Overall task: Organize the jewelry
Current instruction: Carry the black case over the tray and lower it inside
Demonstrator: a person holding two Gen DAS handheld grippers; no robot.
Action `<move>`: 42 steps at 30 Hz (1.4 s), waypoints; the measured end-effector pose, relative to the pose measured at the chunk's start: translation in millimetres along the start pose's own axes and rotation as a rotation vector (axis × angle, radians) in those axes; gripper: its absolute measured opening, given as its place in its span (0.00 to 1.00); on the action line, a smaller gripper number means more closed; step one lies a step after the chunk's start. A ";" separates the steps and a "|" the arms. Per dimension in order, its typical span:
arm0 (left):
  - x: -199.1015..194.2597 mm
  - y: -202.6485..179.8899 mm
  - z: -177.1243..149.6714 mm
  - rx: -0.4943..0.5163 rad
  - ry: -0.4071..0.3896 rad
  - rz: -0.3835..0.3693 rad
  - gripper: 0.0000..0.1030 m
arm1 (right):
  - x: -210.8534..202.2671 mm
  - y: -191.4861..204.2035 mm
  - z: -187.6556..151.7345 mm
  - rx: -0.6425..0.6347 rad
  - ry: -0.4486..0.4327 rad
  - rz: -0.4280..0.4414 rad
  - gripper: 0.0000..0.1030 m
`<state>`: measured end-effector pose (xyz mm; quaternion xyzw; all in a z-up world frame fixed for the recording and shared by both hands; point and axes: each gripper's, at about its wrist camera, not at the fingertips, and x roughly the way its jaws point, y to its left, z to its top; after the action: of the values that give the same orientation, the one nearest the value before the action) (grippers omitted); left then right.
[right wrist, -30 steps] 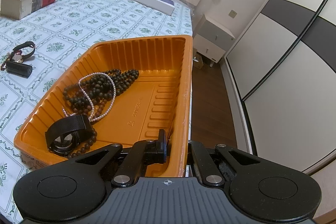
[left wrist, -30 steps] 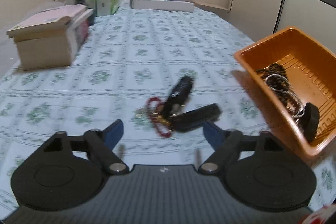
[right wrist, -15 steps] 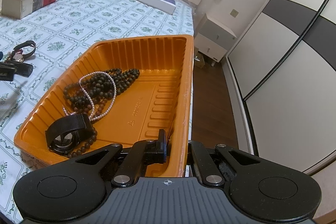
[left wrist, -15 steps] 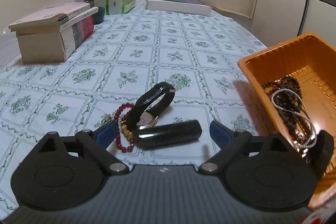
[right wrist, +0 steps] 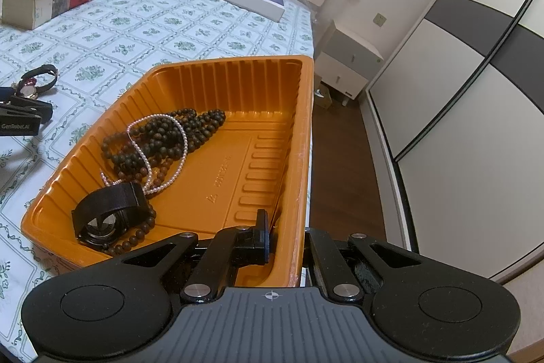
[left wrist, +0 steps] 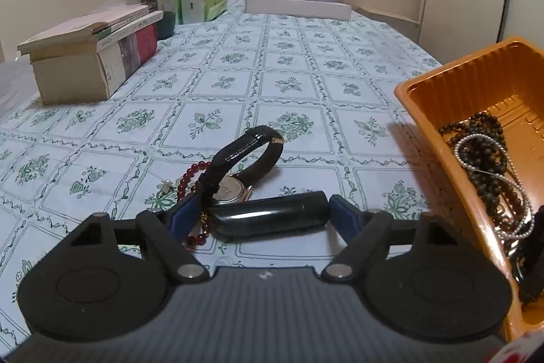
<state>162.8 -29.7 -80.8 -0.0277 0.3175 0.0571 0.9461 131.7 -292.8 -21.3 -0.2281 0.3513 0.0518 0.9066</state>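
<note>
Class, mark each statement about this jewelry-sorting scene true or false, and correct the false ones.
1. The right gripper is clamped on the orange tray's rim. True.
2. The pearl necklace lies on the tablecloth. False: it lies in the tray on the dark bead strands.
3. A black cylinder lies between the left gripper's blue pads. True.
4. The red bead bracelet is in the tray. False: it is on the tablecloth beside the gold-faced watch.
5. The tray holds a black-strapped watch. True.

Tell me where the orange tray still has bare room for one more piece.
The orange tray is bare along its right half, beside the right gripper. Its left side is crowded: dark beads, pearl strand, black watch.
</note>
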 end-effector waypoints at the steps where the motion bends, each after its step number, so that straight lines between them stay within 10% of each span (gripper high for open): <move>1: -2.2 0.0 -0.7 0.006 -0.001 -0.007 0.74 | -0.2 0.1 -0.2 0.000 0.000 0.000 0.04; 13: -52.0 22.2 -37.1 0.168 0.018 -0.112 0.74 | -1.2 -0.8 0.1 0.001 -0.001 -0.002 0.04; 33: -45.1 22.8 -36.1 0.129 0.031 -0.094 0.74 | -1.3 -1.6 0.4 0.005 0.000 -0.001 0.04; 42: -64.1 7.1 -11.7 0.093 0.011 -0.291 0.74 | -1.1 -1.5 0.5 0.006 0.000 -0.001 0.04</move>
<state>104.2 -29.5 -51.6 -0.0301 0.3175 -0.0956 0.9429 131.6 -293.8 -19.6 -0.2258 0.3515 0.0504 0.9071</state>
